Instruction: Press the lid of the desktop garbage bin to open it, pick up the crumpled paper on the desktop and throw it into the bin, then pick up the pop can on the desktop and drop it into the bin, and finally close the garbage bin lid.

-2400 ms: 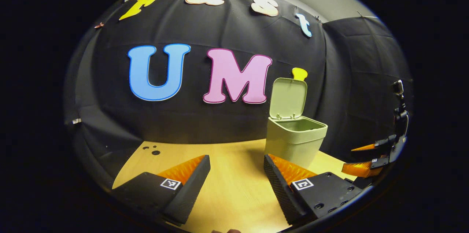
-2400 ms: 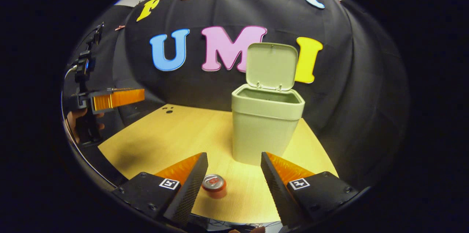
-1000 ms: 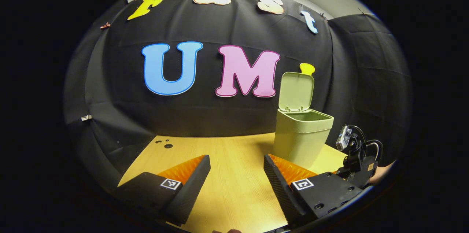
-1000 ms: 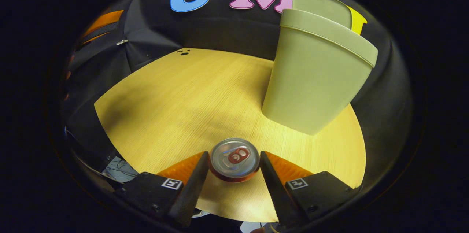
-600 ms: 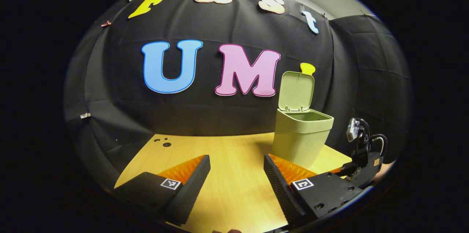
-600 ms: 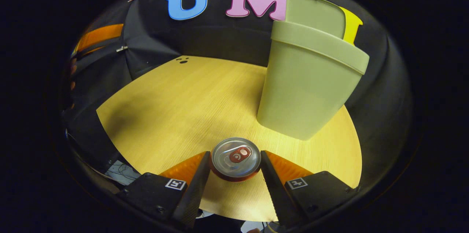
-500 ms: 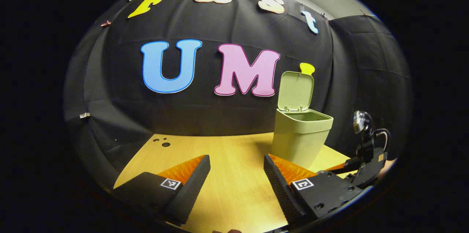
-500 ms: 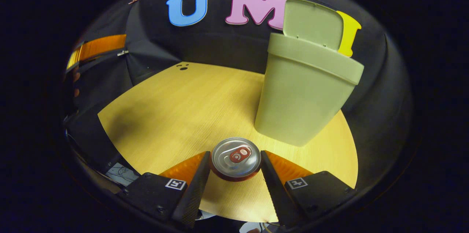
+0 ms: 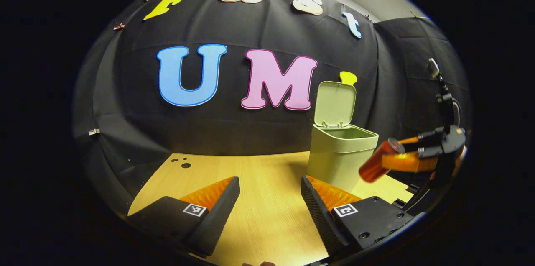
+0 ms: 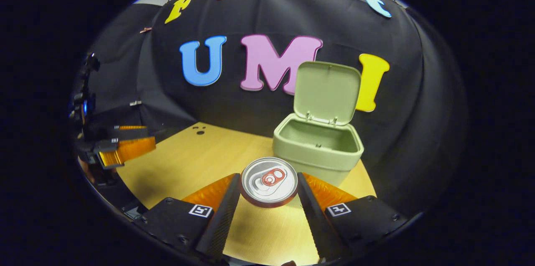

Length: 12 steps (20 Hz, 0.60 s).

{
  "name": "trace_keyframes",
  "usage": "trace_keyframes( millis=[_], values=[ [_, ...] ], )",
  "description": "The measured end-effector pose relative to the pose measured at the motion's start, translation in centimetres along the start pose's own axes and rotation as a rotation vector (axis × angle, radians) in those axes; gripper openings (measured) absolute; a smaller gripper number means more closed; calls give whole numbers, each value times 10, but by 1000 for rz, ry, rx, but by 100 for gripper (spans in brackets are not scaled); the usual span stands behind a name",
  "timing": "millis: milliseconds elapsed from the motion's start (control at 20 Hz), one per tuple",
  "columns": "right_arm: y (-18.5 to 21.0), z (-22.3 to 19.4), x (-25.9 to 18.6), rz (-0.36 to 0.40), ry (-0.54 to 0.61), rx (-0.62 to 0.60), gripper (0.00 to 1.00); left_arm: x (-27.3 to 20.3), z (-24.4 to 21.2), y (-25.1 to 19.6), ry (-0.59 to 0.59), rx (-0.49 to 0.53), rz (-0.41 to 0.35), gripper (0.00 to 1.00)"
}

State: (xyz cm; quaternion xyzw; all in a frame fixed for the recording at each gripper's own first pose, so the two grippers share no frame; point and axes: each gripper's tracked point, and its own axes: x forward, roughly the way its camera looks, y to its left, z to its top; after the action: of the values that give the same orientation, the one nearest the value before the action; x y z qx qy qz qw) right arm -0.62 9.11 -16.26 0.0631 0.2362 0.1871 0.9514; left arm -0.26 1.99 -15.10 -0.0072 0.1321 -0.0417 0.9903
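- Red aluminium pop can [image 10: 269,181] with silver top: clamped between both fingers of the right gripper [image 10: 268,199], lifted off the table, tilted. In the left gripper view the pop can [image 9: 379,160] hangs in the air just beside the bin's right side, top end up toward the bin.
- Pale green plastic desktop garbage bin [image 10: 318,149]: stands on the table near the back wall, just beyond the can in the right gripper view. Also seen in the left gripper view [image 9: 342,155].
- Bin's hinged green lid [image 10: 327,93]: open, standing upright behind the opening.
- Bin interior: contents too dim to tell.
- Left gripper [image 9: 270,203]: jaws wide apart, nothing between them, low over the table, well left of the bin. In the right gripper view it [image 10: 125,149] sits at the far left edge.
- Light wooden tabletop [image 10: 200,161]: 3 small dark holes [image 10: 199,129] near its back-left corner.
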Motion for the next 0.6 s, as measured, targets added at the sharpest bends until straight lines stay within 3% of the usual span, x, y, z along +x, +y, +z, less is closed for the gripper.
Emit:
trace_keyframes(
  millis=[300, 600],
  values=[
    [-53, 84, 4, -84, -150, 16, 83, 1, -1, -2, 1, 2, -5, 94],
    [-98, 105, 30, -158, -160, -3, 83, 3, 1, -1, 3, 4, 0, 94]
  ],
)
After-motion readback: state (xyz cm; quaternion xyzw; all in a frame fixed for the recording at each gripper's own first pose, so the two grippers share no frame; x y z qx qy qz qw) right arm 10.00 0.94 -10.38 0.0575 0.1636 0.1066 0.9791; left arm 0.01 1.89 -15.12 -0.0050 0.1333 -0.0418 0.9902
